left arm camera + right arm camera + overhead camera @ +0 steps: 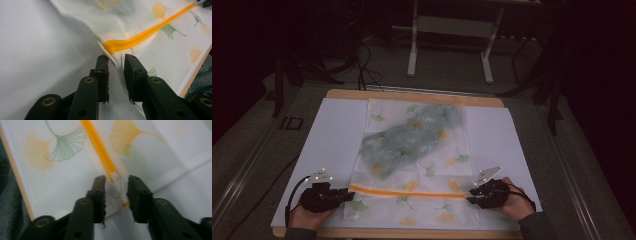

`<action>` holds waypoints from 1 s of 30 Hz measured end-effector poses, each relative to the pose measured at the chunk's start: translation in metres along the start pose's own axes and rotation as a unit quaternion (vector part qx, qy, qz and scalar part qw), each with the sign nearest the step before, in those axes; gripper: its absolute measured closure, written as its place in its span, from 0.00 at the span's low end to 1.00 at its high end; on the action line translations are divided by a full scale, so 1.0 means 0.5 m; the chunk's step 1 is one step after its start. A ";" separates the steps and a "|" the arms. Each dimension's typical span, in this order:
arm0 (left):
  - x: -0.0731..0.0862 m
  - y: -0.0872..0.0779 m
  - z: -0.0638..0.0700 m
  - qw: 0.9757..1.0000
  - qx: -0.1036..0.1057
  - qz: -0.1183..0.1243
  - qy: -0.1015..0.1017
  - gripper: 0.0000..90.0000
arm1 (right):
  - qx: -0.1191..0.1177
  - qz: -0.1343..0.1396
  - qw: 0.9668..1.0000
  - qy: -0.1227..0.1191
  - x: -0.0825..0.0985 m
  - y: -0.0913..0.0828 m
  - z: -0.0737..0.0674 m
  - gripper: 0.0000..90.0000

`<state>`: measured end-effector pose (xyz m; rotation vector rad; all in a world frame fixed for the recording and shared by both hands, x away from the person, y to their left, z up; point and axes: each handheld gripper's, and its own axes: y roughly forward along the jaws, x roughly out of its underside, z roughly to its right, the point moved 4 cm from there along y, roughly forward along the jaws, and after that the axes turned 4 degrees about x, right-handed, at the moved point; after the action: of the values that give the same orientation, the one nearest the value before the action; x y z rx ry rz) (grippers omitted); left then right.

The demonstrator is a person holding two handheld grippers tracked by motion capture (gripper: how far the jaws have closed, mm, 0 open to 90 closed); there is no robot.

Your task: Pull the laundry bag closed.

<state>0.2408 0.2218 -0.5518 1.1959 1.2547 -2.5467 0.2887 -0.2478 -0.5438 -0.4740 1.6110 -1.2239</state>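
Both grippers sit at the near end of a mesh bag [412, 155] printed with ginkgo leaves, which lies flat on a white sheet [327, 145] covering the tabletop [412, 233]. Left gripper [348, 194] has its jaws parted around the bag's left edge just below the orange zipper [407, 192]; in the left gripper view the hem [117, 65] runs up between the pads without being pinched, so it is released. Right gripper [471, 195] stands the same way at the zipper's other end: the right gripper view shows the zipper end [115, 176] and a bit of white fabric in the gap, the pads apart from it. Each hand seems set at one end of the zipper line so the bag can be held taut across its width. Inside the bag a grey-blue garment [412, 137] shows through the mesh, lying diagonally toward the far end, well apart from the zipper.
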 end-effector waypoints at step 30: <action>-0.001 -0.022 -0.053 0.982 -0.168 0.082 -0.029 0.66 | 0.141 0.133 0.963 0.189 0.073 -0.009 0.084 0.56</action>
<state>0.2533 0.2476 -0.5541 1.0926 1.4346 -2.1305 0.3095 -0.2982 -0.5562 0.1651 1.7090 -1.3635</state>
